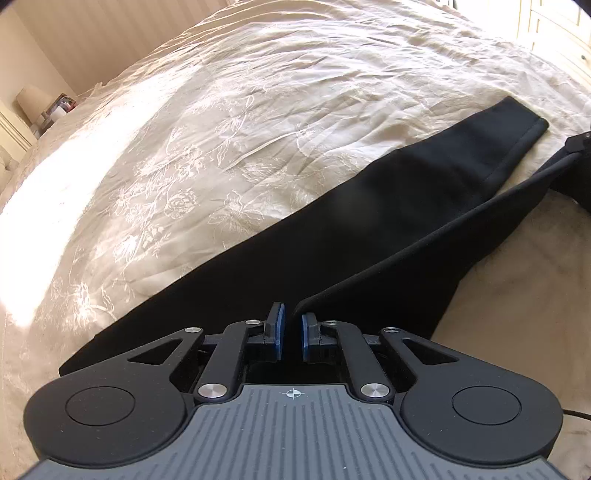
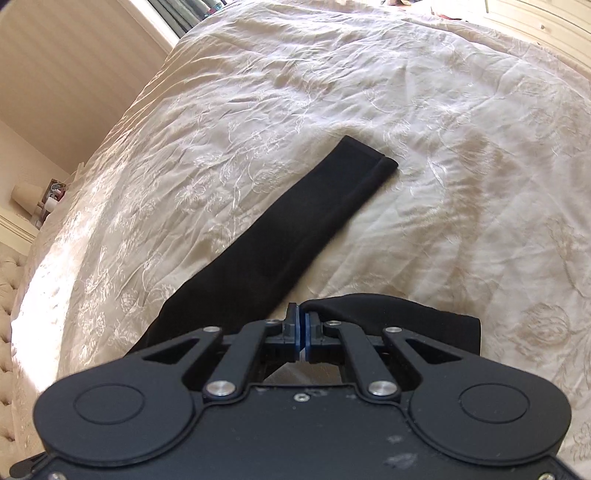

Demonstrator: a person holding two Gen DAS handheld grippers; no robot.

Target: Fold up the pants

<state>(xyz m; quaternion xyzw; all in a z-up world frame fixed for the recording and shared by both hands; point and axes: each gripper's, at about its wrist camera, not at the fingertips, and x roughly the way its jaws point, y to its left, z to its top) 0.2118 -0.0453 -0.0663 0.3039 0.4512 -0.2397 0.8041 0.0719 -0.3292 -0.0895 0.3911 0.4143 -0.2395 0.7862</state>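
Black pants (image 1: 369, 221) lie stretched across a cream embroidered bedspread (image 1: 258, 110). One leg lies flat, its hem (image 1: 517, 122) at the far right. My left gripper (image 1: 292, 325) is shut on an edge of the black fabric. From there a lifted fold runs taut up to the right edge of the view. In the right wrist view the flat leg (image 2: 277, 240) stretches away to its hem (image 2: 373, 158). My right gripper (image 2: 303, 325) is shut on a bunched piece of the pants (image 2: 406, 317), which drapes to its right.
The bedspread (image 2: 443, 147) is wrinkled, with bright sun patches on the left. A lamp (image 1: 31, 101) and small items stand on a bedside table at far left. White furniture (image 1: 554, 29) stands beyond the bed at top right. A tufted panel (image 2: 7, 295) borders the left side.
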